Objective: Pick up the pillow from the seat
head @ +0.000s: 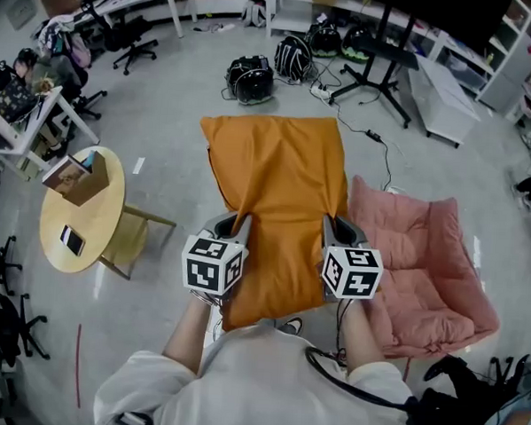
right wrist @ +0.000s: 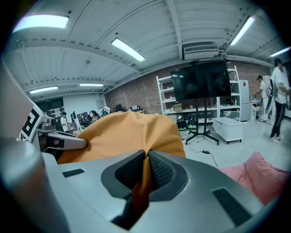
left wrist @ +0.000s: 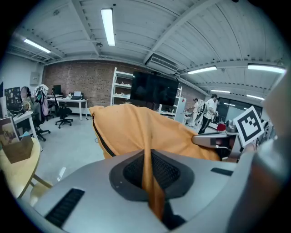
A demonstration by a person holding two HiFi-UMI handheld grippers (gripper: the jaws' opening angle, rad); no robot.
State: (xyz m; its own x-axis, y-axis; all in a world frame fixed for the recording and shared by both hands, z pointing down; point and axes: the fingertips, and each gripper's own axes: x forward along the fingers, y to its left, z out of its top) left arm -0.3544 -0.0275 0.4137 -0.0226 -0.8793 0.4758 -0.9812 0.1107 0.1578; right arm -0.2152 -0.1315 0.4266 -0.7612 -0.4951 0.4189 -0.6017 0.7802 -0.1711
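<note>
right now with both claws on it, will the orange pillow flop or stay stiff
Probably floppy: the pillow bunches into thin folds inside the left claw and right claw. Likely light, since two fabric pinches seem to hold it up.

Overhead plus two close; pillow (head: pixel 275 190) common.

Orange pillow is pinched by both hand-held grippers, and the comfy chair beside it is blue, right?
Not blue: the chair beside it is pink, as the head view shows. The rest holds: the orange pillow is pinched by the left hand-held gripper and the right hand-held gripper, each shut on a fold of its fabric.
</note>
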